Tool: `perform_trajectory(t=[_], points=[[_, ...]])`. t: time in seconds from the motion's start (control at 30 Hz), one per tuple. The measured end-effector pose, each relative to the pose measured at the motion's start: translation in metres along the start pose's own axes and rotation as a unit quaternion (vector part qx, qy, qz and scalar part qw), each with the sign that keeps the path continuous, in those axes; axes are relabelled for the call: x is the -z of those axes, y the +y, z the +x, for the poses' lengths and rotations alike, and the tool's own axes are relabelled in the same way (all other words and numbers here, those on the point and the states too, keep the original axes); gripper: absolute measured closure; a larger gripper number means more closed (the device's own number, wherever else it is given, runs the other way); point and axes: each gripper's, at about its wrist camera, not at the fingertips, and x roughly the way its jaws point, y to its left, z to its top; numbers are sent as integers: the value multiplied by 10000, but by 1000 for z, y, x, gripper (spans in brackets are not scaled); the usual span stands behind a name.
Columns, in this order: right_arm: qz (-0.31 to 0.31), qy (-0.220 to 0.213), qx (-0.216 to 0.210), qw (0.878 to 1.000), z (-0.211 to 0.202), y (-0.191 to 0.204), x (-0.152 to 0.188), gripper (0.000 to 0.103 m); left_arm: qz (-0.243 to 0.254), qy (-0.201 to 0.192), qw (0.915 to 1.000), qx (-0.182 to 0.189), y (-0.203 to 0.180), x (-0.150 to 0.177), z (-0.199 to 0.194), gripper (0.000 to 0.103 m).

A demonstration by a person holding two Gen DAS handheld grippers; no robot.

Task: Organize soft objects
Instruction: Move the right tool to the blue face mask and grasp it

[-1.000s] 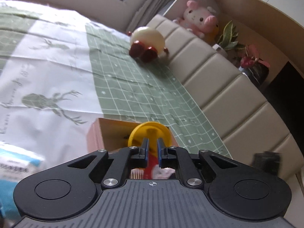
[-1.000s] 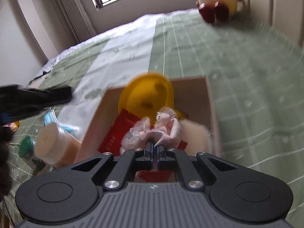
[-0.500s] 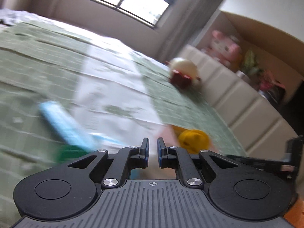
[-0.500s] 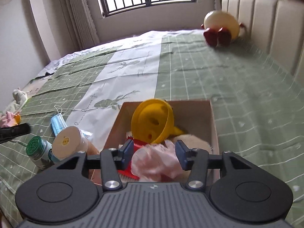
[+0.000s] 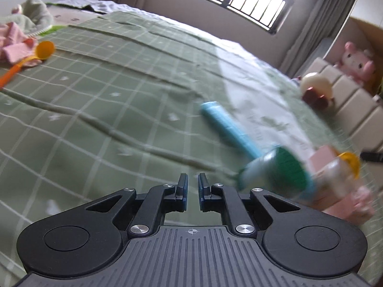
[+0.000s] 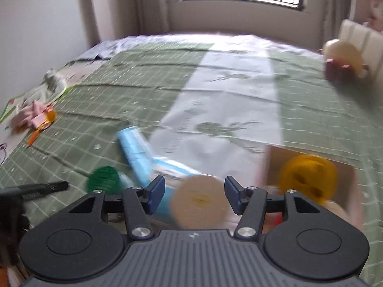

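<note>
My left gripper (image 5: 192, 191) is shut with nothing in it, low over the green checked bedspread (image 5: 107, 110). A pink cloth pile (image 5: 12, 45) and an orange spoon (image 5: 40, 52) lie far off at the bed's left edge. My right gripper (image 6: 195, 195) hangs above the bed with its jaws opening and nothing between them. A tan-lidded jar (image 6: 199, 201) shows blurred beyond the gap. To its right is the cardboard box (image 6: 265, 167) holding a yellow funnel (image 6: 308, 179). The pink cloth pile (image 6: 31, 117) is also far left in this view.
A blue face mask (image 6: 136, 153) and a green-lidded jar (image 6: 104, 179) lie left of the box. A cream round plush with red feet (image 6: 342, 59) rests against the padded headboard (image 5: 354, 110). A pink plush (image 5: 356, 59) sits above it. Both views are motion-blurred.
The right gripper opened, released the pink soft thing into the box, then rose and swung left. The left gripper swung left, away from the box, out over the open bedspread.
</note>
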Motion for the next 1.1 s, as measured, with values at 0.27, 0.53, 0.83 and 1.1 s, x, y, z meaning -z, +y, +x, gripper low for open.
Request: perform_trajectory(t=[0.27,0.53,0.83,1.1], points=[[-912,819,21,9925,82,104,-45,43,437,167,9989,-44,20,10,5,93],[-1238,1831,773,9722,196,166,-70,44,548,139,9983,170,39,10,-5,93],[-1353,1529,1211,9714,199,160,-89,103,511,66,9972,535,50,12,-10,93],[-1228,859,-18,9887,118,184,-110,103,235,-84,9985,478,62,7,-22,93]])
